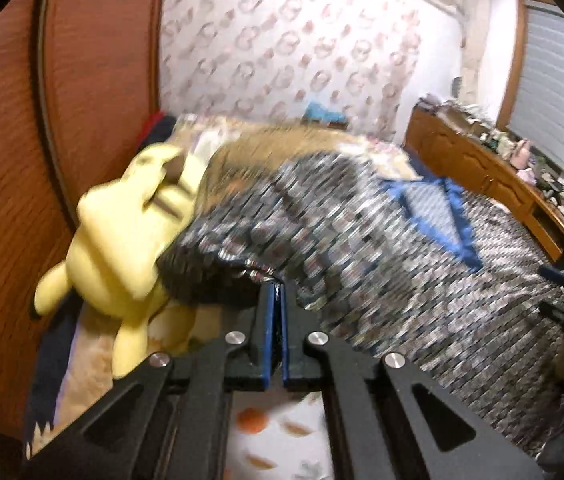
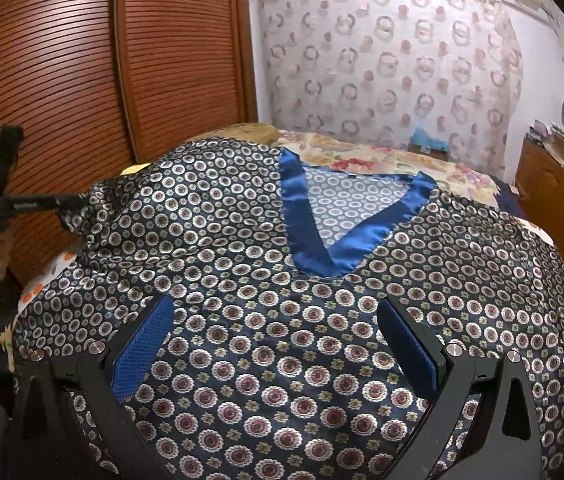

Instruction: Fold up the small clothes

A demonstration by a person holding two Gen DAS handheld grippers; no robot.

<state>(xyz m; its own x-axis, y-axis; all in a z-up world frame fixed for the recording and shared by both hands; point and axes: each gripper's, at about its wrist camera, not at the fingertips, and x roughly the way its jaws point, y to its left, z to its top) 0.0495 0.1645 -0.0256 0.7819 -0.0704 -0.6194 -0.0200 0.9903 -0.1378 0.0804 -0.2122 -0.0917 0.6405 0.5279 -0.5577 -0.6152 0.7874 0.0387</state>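
- On a bed [image 2: 422, 164] with a floral cover, a dark satin top [image 2: 282, 320] printed with small rings lies spread front-up, filling most of the right wrist view.
- Its blue V-neck trim [image 2: 334, 256] sits just above centre, toward 12 o'clock.
- The right tongs [image 2: 278, 344] hang released over the lower chest of the top, blue pads [image 2: 146, 344] wide apart at 8 and 4 o'clock.
- The left tongs [image 1: 278, 300] are clenched on the top's sleeve edge, pads pressed together at 6 o'clock in the blurred left wrist view.
- In the right wrist view that sleeve is lifted at 9 o'clock, with the left tongs gripping it.
- A yellow plush toy [image 1: 122, 240] lies at 9 o'clock of the left view, touching the sleeve.
- A slatted wooden wardrobe [image 2: 82, 72] stands at 10 o'clock; a patterned curtain [image 2: 382, 68] hangs at 1 o'clock.
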